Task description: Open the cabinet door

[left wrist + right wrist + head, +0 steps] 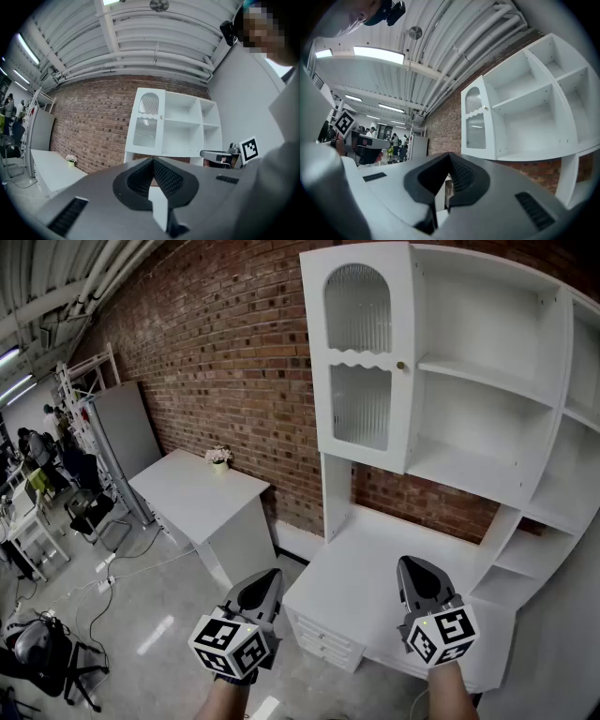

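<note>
The white cabinet stands against the brick wall. Its door, with two ribbed glass panes and a small knob on its right edge, covers the left compartment and looks closed. It also shows in the left gripper view, door, and in the right gripper view, door. My left gripper and right gripper hang low, side by side, well short of the cabinet. Both are shut with nothing between the jaws, as the left gripper and right gripper show close up.
Under the cabinet is a white desk top with drawers. A white table with a small flower pot stands to the left, with a grey panel behind it. Chairs, cables and people are at the far left.
</note>
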Motion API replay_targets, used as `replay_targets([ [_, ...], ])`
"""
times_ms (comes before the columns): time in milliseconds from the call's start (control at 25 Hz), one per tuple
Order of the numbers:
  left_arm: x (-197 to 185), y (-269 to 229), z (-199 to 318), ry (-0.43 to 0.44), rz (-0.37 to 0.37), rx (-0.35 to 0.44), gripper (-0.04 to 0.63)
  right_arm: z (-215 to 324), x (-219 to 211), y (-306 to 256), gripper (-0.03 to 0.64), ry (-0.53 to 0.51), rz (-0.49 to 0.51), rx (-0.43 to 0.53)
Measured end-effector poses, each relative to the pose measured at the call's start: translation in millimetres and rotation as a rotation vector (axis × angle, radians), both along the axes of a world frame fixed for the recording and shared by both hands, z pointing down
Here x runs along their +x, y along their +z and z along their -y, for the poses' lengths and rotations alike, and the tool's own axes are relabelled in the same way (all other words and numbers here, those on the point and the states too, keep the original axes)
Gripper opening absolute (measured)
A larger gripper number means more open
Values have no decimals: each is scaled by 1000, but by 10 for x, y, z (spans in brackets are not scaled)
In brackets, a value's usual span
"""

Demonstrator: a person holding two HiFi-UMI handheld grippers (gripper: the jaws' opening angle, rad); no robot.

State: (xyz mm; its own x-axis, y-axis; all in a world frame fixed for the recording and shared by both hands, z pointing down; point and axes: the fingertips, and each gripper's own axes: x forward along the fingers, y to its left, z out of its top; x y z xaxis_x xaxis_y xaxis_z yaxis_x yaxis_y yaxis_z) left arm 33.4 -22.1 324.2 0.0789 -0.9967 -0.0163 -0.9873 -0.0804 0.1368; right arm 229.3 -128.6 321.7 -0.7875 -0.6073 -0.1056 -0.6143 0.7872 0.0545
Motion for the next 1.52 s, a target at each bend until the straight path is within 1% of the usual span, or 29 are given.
replay_targets([
  [360,133,3,-10,-9,4,1,6,-27,109,-1,3,-15,2,10],
  [520,199,5,7,-17,10,-1,6,-12,173,-7,3,-39,18,-3],
  [840,166,29,-20,-60,29,-11,6,28,248,19,3,-56,68,-25],
  [1040,138,64,-1,-63,31,-16,6,40,211,45,3,-62,74,-30],
  [1280,-6,106,99,-49,20,-6,6,72,58,89,3,-55,52,-23],
  [1520,-250,138,309,-21,22,-1,6,228,-152,89,4,-14,40,-22],
])
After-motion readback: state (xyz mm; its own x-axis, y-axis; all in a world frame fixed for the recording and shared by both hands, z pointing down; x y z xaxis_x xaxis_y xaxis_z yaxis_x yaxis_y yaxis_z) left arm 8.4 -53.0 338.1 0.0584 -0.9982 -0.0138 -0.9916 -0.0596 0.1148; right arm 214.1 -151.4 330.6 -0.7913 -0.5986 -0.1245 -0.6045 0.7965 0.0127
